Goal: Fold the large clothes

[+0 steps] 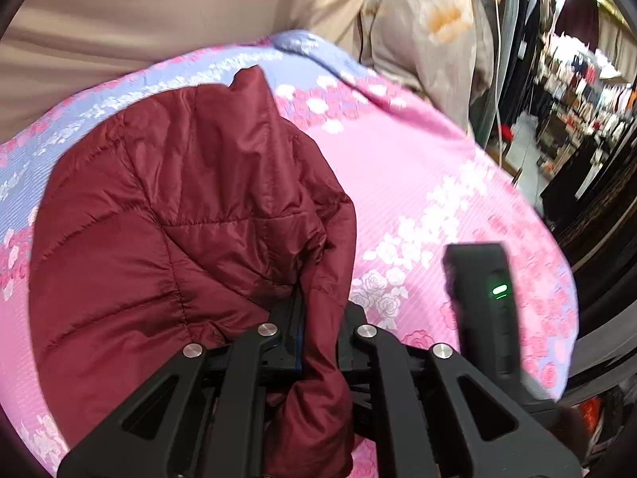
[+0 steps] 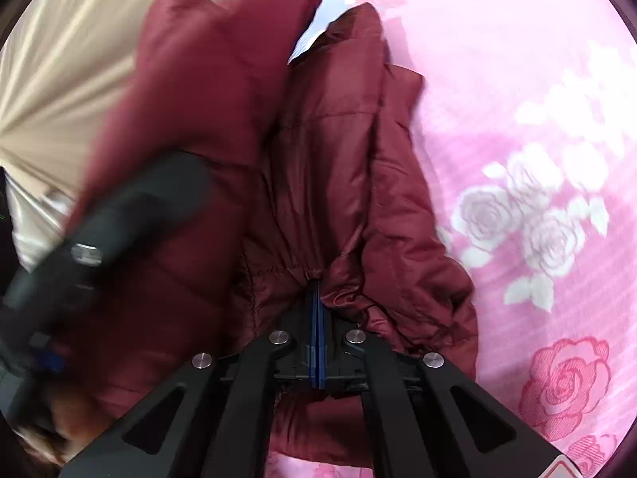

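Observation:
A maroon quilted jacket (image 1: 179,199) lies bunched on a pink bedspread with a rose print (image 1: 418,167). My left gripper (image 1: 304,298) is shut on a fold of the jacket, and the cloth hangs down between its fingers. In the right wrist view the jacket (image 2: 326,151) fills the middle. There my right gripper (image 2: 317,288) has its blue pads pressed together on the gathered hem. The right gripper's black body (image 1: 481,298), with a green light on it, sits just to the right in the left wrist view. The left gripper's body (image 2: 99,239) is a blur at the left of the right wrist view.
A beige cloth wall (image 1: 119,20) rises behind the bed, and a flowered pillow (image 1: 422,32) leans at its far end. Past the bed's right edge are hanging clothes and cluttered shelves (image 1: 577,79). Bare bedspread (image 2: 537,159) spreads to the right of the jacket.

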The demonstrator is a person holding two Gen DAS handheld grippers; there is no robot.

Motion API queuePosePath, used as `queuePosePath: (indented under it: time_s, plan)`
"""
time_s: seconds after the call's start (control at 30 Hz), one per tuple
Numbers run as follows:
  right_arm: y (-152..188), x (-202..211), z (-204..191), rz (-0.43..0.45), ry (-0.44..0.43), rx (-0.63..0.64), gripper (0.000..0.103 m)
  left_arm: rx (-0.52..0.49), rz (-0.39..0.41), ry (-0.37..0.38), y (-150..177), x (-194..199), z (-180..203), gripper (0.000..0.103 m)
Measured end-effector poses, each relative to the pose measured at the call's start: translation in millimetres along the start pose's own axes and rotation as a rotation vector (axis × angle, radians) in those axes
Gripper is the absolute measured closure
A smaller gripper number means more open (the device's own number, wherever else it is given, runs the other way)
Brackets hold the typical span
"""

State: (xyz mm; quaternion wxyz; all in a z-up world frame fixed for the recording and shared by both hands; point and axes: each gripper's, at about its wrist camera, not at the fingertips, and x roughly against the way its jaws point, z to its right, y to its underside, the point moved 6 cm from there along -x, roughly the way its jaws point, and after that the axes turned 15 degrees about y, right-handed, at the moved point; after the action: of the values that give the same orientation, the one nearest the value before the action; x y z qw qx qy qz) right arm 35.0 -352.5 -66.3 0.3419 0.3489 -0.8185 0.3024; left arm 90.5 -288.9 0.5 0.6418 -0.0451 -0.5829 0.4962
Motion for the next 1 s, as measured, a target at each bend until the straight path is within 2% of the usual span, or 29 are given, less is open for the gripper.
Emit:
queuePosePath:
  time_s: [0.07, 0.2, 0.37, 0.43, 0.5, 0.53, 0.6, 0.63, 0.67, 0.73, 0.77, 0.83, 0.87, 0.93, 1.0]
  plan:
    - [0.4, 9.0, 4.4, 0.003, -0.013, -0.028, 0.103, 0.0, -0.019, -0.012, 2.3, -10.6, 0.0, 0.095]
    - [2.6, 48.3, 24.0, 0.064, 0.027, -0.028, 0.098, -0.004, -0.038, -0.027, 5.1, -21.3, -0.8, 0.094]
    - [10.6, 91.4, 25.2, 0.185, 0.176, 0.0, 0.089, -0.023, -0.051, -0.051, 10.0, -35.0, -0.9, 0.091]
    - [9.5, 98.5, 20.3, 0.216, 0.212, 0.011, 0.088, -0.034, -0.051, -0.058, 12.5, -38.6, -0.3, 0.086]
    - [10.8, 119.1, 21.9, 0.252, 0.226, 0.007, 0.086, -0.049, -0.037, -0.022, 14.4, -35.1, 5.2, 0.071]
    - [13.1, 137.9, 32.8, 0.269, 0.228, 0.005, 0.085, -0.042, -0.027, 0.003, 14.2, -28.2, 8.0, 0.061]
    - [4.0, 148.1, 33.4, 0.31, 0.23, 0.002, 0.079, -0.02, 0.011, 0.042, 9.8, -7.2, 12.8, 0.051]
    - [3.4, 152.9, 33.6, 0.333, 0.23, 0.008, 0.073, -0.013, 0.041, 0.066, 8.0, 8.3, 14.8, 0.041]
    - [4.3, 157.5, 29.7, 0.364, 0.231, 0.019, 0.069, -0.005, 0.09, 0.089, 5.5, 33.7, 15.1, 0.037]
    - [1.1, 147.6, 19.3, 0.414, 0.221, 0.047, 0.051, 0.012, 0.179, 0.097, 3.3, 75.2, 10.5, 0.021]
    - [4.1, 153.4, 11.8, 0.44, 0.205, 0.072, 0.047, 0.029, 0.232, 0.084, 5.6, 101.6, 2.6, 0.019]
    - [2.0, 152.9, -3.6, 0.481, 0.174, 0.124, 0.035, 0.065, 0.295, 0.057, 14.7, 139.3, -15.3, 0.018]
    - [4.8, 157.2, -15.9, 0.502, 0.155, 0.16, 0.032, 0.092, 0.313, 0.035, 21.0, 153.8, -26.4, 0.018]
    - [14.1, 155.9, -36.1, 0.51, 0.126, 0.227, 0.027, 0.143, 0.325, -0.004, 35.7, 170.4, -45.1, 0.018]
    - [16.9, 139.1, -52.7, 0.491, 0.118, 0.288, 0.025, 0.187, 0.302, -0.037, 58.3, 175.4, -63.1, 0.018]
